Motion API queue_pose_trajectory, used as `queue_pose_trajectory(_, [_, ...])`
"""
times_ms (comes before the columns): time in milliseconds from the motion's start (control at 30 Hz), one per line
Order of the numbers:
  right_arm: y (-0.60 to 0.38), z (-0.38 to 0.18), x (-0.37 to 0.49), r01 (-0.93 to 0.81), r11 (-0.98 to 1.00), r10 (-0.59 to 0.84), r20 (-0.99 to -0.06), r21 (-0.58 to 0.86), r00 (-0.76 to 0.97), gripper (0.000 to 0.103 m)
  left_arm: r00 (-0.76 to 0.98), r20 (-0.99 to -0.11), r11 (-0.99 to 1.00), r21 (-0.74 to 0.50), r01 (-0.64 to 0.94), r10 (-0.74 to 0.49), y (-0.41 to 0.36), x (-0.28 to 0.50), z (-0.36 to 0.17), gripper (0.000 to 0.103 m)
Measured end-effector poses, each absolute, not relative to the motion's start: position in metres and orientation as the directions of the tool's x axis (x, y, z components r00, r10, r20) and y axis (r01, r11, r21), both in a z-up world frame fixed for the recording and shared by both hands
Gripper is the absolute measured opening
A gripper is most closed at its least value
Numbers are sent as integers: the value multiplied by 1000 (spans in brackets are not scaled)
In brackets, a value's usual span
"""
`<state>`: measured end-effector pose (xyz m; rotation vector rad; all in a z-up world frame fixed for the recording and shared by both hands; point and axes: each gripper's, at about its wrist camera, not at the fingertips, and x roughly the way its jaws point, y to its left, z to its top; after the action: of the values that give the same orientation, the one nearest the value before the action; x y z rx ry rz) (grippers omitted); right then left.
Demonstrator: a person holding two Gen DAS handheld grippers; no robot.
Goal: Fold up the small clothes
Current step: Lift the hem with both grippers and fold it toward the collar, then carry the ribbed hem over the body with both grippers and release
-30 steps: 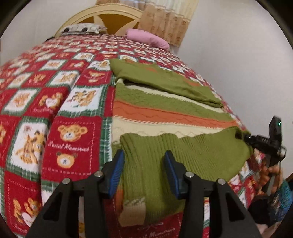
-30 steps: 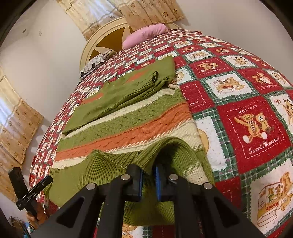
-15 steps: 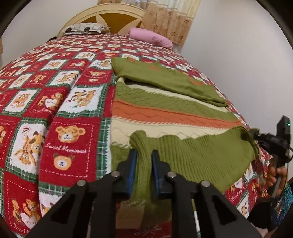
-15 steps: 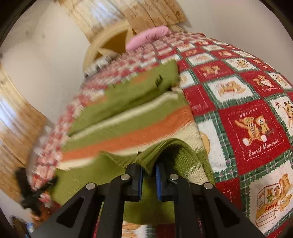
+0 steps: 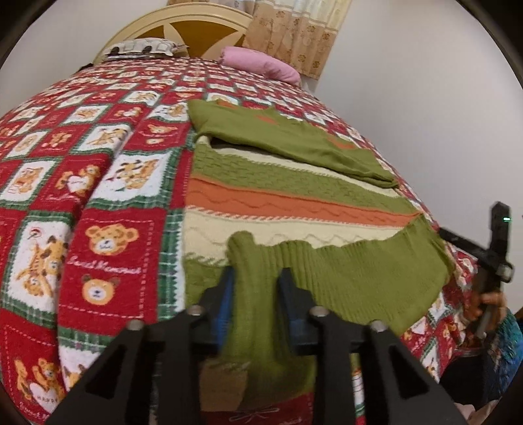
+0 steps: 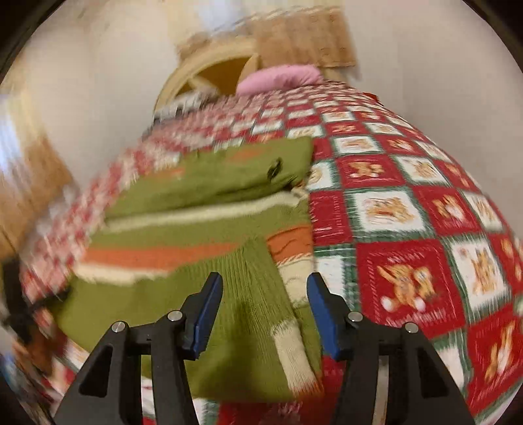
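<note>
A striped knit sweater (image 5: pixel 294 202) in green, orange and cream lies flat on the bed, its green hem (image 5: pixel 359 271) folded up toward the middle. My left gripper (image 5: pixel 258 281) has its jaws partly apart, with a fold of the green hem still standing between them. My right gripper (image 6: pixel 264 297) is open over the hem's other end (image 6: pixel 235 294); that view is blurred by motion. The right gripper also shows at the right edge of the left wrist view (image 5: pixel 490 255).
A red teddy-bear quilt (image 5: pixel 98 202) covers the bed. A pink pillow (image 5: pixel 261 63) and a patterned pillow (image 5: pixel 143 47) lie by the headboard (image 5: pixel 183 26). The wall (image 5: pixel 425 98) runs close along the bed's right side.
My right gripper has opened and let go of the hem. My left gripper shut on the hem half a second ago and has now widened. The right wrist view swings.
</note>
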<state>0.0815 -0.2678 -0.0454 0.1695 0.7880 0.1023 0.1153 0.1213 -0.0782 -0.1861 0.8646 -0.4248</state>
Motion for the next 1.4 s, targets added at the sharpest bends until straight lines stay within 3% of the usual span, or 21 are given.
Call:
queue_pose_trajectory(33, [-260, -51, 88, -58, 989, 140, -711, 139, 689, 55, 571, -694, 898, -328, 293, -439, 119, 115, -78, 48])
queue_pose_trajectory(67, [-255, -53, 93, -75, 991, 133, -718, 111, 683, 55, 578, -694, 903, -310, 298, -429, 115, 114, -77, 49])
queue_pose_trajectory(133, [-242, -62, 101, -117, 991, 123, -735, 60, 667, 55, 603, -696, 919, -250, 305, -389, 107, 110, -77, 46])
queue_pose_trajectory(167, [-238, -64, 102, -132, 990, 123, -738, 46, 664, 52, 614, -697, 926, -223, 305, -370, 104, 108, -78, 39])
queue_pose_trajectory(200, [-233, -65, 101, -142, 990, 109, -738, 18, 666, 44, 628, -695, 933, -196, 303, -350, 102, 105, -78, 31])
queue_pose_trajectory(233, [-229, -64, 100, -156, 988, 109, -741, 6, 663, 26, 629, -693, 932, -196, 306, -352, 102, 104, -78, 18])
queue_pose_trajectory(267, [-227, -63, 98, -170, 985, 117, -745, 5, 657, 11, 629, -690, 930, -207, 303, -359, 104, 103, -77, 16])
queue_pose_trajectory(400, [-223, -51, 84, -144, 989, 68, -735, -41, 675, 9, 634, -677, 927, -252, 278, -374, 111, 105, -68, 10])
queue_pose_trajectory(733, [-227, 27, 76, -88, 995, 96, -570, 41, 816, 9, 704, -610, 932, -251, 262, -362, 111, 143, -16, 9])
queue_pose_trajectory(1067, [-227, 58, 147, -8, 1000, -2, -520, -16, 854, 9, 728, -605, 942, -280, 183, -321, 109, 235, 8, 9])
queue_pose_trajectory(1400, [-235, 59, 256, 49, 997, -69, -528, -52, 846, 9, 732, -629, 960, -245, 135, -264, 91, 324, 12, 9])
